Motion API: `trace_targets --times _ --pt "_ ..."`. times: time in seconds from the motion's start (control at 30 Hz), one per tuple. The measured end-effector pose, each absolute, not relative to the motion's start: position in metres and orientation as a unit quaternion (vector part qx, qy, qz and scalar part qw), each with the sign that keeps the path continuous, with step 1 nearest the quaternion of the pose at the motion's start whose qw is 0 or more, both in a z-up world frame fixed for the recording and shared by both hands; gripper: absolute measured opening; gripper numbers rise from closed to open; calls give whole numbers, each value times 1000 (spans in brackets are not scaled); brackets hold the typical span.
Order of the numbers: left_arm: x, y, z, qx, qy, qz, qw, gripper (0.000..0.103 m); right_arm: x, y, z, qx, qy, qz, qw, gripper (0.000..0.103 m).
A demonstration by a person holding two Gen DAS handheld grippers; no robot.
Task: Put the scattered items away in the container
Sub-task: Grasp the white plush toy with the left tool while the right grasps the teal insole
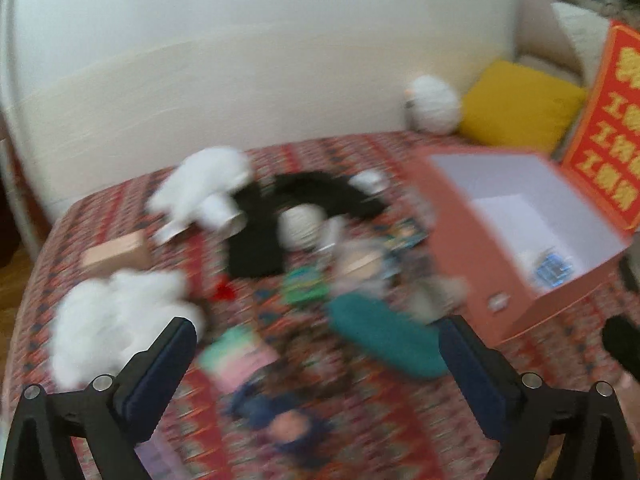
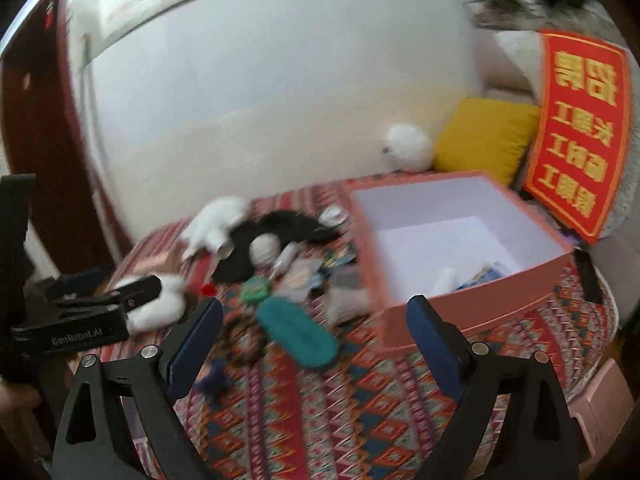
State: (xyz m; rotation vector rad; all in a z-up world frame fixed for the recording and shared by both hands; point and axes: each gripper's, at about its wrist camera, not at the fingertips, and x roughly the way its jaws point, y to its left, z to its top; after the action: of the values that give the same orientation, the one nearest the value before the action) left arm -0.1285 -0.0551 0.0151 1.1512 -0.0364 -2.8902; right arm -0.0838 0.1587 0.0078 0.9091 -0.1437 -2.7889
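Left wrist view blurry, both grippers, left gripper [image 1: 318, 348] and right gripper [image 2: 316, 314], spread wide and empty, one teal slipper [image 1: 384, 336] between the left fingers, one pink box [image 1: 472, 240] beyond the right finger, maybe two white fluffy toys [image 1: 116, 328].

- The black body of the left gripper [image 2: 132, 300], seen at the left in the right wrist view, carries pale lettering that reads roughly "Genrobot.AI".
- The red lid [image 2: 576, 136] standing far right bears large yellow Chinese characters, too blurred to read.
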Motion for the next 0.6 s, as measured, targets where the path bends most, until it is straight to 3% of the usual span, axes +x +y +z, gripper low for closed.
trace_targets --times 0.23,0.6 --pt "-134 -143 -45 405 -60 -905 111 100 -115 99 -47 373 16 -919 129 95" --pt "-179 -181 -143 444 -259 -845 150 100 -210 69 -135 466 124 -868 119 95"
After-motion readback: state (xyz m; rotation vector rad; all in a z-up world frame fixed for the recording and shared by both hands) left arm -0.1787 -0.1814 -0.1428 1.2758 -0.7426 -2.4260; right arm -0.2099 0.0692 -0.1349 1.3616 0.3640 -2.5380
